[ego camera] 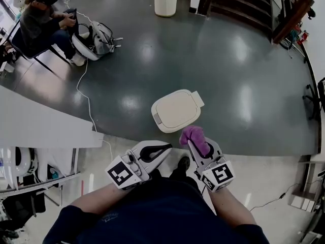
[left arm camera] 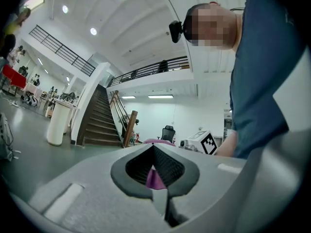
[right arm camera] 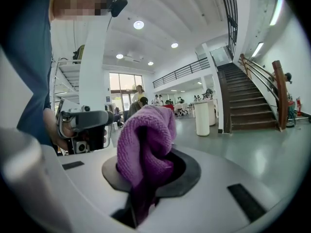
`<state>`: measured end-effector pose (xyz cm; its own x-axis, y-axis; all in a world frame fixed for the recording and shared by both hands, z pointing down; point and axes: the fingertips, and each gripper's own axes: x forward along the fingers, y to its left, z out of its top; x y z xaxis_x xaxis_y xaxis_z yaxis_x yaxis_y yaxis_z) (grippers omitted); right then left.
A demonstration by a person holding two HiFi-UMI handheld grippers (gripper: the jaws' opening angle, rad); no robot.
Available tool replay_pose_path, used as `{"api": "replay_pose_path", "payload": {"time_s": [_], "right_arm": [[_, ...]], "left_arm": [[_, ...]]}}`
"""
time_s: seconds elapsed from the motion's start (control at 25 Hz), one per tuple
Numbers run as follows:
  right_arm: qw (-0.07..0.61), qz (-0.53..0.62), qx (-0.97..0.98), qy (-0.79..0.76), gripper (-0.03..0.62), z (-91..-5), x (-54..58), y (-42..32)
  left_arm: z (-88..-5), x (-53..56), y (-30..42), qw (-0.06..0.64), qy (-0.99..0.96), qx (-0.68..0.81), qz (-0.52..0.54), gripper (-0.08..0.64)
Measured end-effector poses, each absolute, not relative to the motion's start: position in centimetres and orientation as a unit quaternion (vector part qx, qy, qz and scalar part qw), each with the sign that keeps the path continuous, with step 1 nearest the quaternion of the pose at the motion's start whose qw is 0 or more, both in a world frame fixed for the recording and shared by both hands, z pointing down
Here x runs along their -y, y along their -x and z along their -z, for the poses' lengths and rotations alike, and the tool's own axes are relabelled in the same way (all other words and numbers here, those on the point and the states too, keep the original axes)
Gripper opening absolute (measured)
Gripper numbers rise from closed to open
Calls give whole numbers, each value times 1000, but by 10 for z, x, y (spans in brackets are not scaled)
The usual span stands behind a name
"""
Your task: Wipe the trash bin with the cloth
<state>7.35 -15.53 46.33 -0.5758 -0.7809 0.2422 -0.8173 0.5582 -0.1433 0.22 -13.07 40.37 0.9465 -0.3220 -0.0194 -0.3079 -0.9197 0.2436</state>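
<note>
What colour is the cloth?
The cloth is purple, clearest in the right gripper view.

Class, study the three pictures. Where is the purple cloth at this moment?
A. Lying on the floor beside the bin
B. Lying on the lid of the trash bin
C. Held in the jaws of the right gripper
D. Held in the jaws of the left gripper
C: the right gripper view shows the purple cloth bunched between the jaws of the right gripper, while the head view shows nothing on the lid of the trash bin.
</note>
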Motion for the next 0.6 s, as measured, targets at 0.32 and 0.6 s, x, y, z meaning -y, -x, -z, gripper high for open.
{"api": "replay_pose_path", "payload": {"time_s": [0.32,0.6], "right_arm": [[112,-117,872,-461,75,-513,229,-128],[158,-93,868,-462,75,-562,304,-150]], "left_arm": [[-416,164,-30,124,-972,196,22,-2],[-425,186,-35,122,-968,219,21,-2]]}}
